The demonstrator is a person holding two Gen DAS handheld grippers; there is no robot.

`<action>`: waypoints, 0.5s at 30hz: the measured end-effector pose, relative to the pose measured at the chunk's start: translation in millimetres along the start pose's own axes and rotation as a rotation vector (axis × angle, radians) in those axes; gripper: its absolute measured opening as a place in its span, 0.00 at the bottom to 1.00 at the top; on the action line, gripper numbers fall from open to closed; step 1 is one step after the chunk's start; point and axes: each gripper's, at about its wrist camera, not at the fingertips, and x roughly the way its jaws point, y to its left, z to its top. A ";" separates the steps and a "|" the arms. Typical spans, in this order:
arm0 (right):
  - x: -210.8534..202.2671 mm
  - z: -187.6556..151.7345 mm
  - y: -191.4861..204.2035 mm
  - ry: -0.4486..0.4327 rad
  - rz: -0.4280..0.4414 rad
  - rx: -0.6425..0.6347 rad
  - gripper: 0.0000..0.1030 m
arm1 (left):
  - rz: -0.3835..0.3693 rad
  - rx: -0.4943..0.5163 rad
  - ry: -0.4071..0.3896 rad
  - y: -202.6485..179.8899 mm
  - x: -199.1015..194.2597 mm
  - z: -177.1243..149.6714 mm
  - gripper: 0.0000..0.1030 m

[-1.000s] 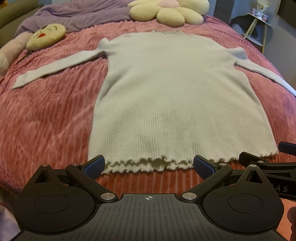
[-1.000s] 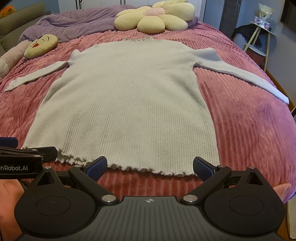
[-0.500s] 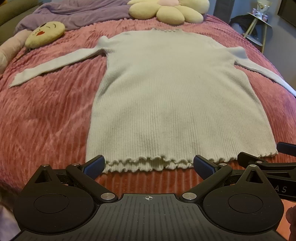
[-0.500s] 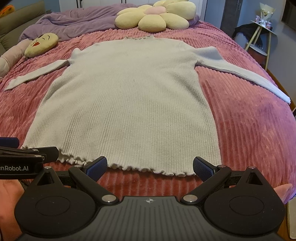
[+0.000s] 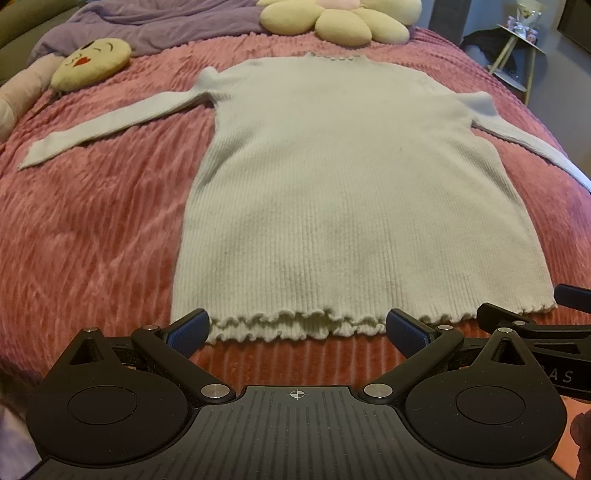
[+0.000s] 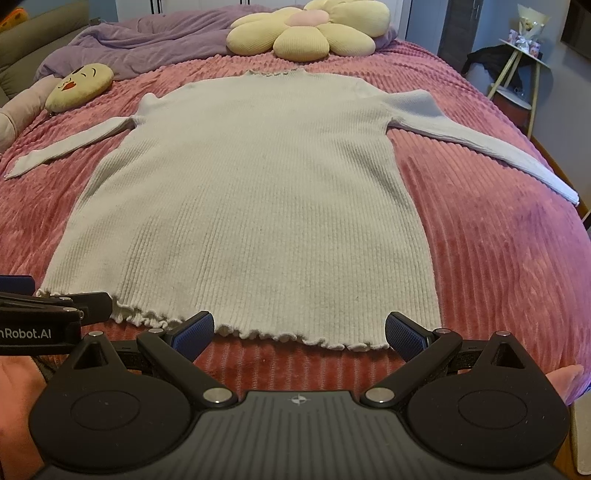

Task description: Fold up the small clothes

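left wrist view: your left claw (image 5: 295,328) is released, pads spread wide, nothing held. sweater (image 5: 351,192) lies flat straight ahead on the bedspread (image 5: 92,240), long axis running away from you, ruffled hem (image 5: 295,325) just beyond the tips. right claw (image 6: 299,328) likewise released at the hem's right part. judgement: each claw is nearest its own hem corner.

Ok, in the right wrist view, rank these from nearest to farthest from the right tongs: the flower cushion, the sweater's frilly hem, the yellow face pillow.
1. Frilly hem of the cream ribbed sweater, just ahead of the right tongs.
2. Yellow face pillow, far left.
3. Yellow flower-shaped cushion, far end, centre.
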 end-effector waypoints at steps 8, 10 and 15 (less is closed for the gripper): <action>-0.3 0.6 -0.9 -0.003 -0.001 0.008 0.96 | 0.000 -0.001 0.003 1.0 0.2 1.1 1.00; -0.4 0.4 -0.9 -0.002 0.000 0.008 0.96 | 0.002 -0.001 0.003 1.0 0.2 1.2 1.00; -0.9 -0.3 -0.7 -0.004 0.000 0.010 0.96 | 0.004 -0.003 0.008 0.4 -0.1 1.3 1.00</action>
